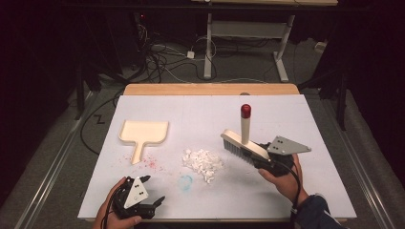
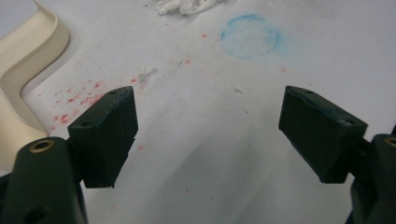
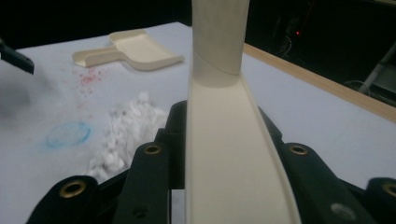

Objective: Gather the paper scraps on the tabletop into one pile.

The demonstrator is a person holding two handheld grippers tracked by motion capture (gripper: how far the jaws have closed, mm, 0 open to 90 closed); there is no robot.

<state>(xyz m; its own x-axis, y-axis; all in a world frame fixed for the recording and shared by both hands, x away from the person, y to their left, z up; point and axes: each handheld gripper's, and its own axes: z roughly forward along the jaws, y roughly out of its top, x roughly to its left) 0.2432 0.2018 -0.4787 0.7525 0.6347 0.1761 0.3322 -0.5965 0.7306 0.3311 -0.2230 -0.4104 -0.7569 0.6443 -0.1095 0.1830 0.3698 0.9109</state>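
My right gripper (image 1: 260,160) is shut on a cream hand brush (image 1: 241,143), held just above the table right of centre, with its red-tipped handle (image 1: 245,123) standing up and its dark bristles toward the paper pile. In the right gripper view the brush's cream back (image 3: 229,154) runs up between the black jaws. A pile of white paper scraps (image 1: 203,162) lies mid-table, left of the brush. A cream dustpan (image 1: 143,133) rests at the left, handle toward me. My left gripper (image 1: 155,188) stands open near the front left edge, nothing between its pads (image 2: 109,133).
A faint blue circle (image 1: 185,181) and red specks (image 1: 152,162) mark the white table cover (image 1: 296,191). The wooden table edge (image 1: 210,89) runs along the back. Beyond it are cables and a white desk frame (image 1: 248,43) on the floor.
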